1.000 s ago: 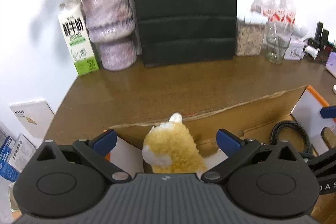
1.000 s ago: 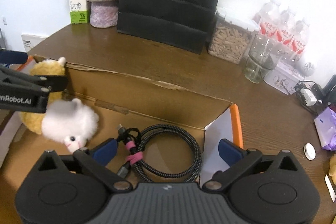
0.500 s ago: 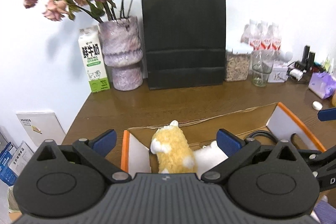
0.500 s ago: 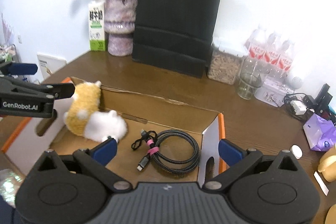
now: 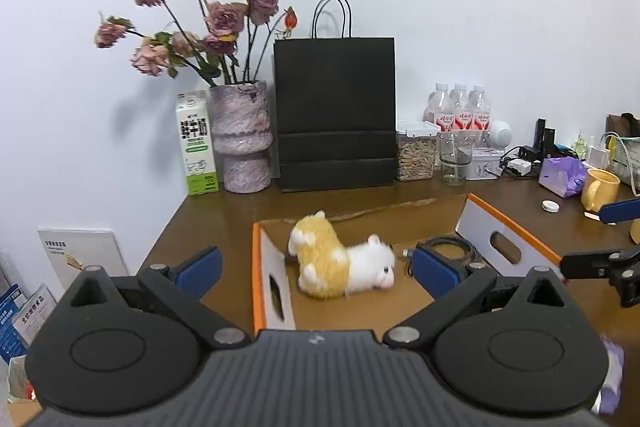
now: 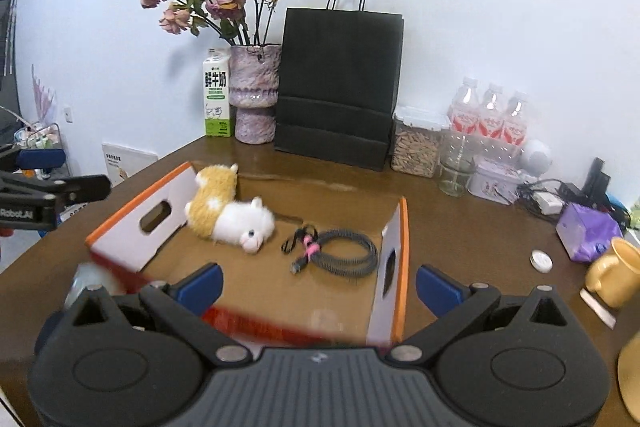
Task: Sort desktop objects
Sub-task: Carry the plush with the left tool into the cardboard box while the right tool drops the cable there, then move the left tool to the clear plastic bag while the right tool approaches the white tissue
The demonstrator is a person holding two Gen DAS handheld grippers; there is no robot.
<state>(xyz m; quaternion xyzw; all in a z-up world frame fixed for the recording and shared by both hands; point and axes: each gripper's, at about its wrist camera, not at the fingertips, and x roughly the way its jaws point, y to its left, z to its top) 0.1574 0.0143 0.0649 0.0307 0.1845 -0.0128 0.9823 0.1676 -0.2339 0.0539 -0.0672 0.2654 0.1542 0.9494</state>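
The tabletop ran wide and brown, and on it sat the open cardboard box with orange-edged flaps. Inside the box lay the plush toy at its left end, its long axis slanting from the back left corner toward the middle, and the coiled cable beside it to the right, just apart. What was left to sort stood out on the right of the box: a yellow mug, a purple tissue pack and a small white cap. The right hand-held gripper hung spread and empty over the box's near edge, and I judged it the nearer one to those things. The left hand-held gripper was likewise spread wide and empty, facing the plush toy from the left.
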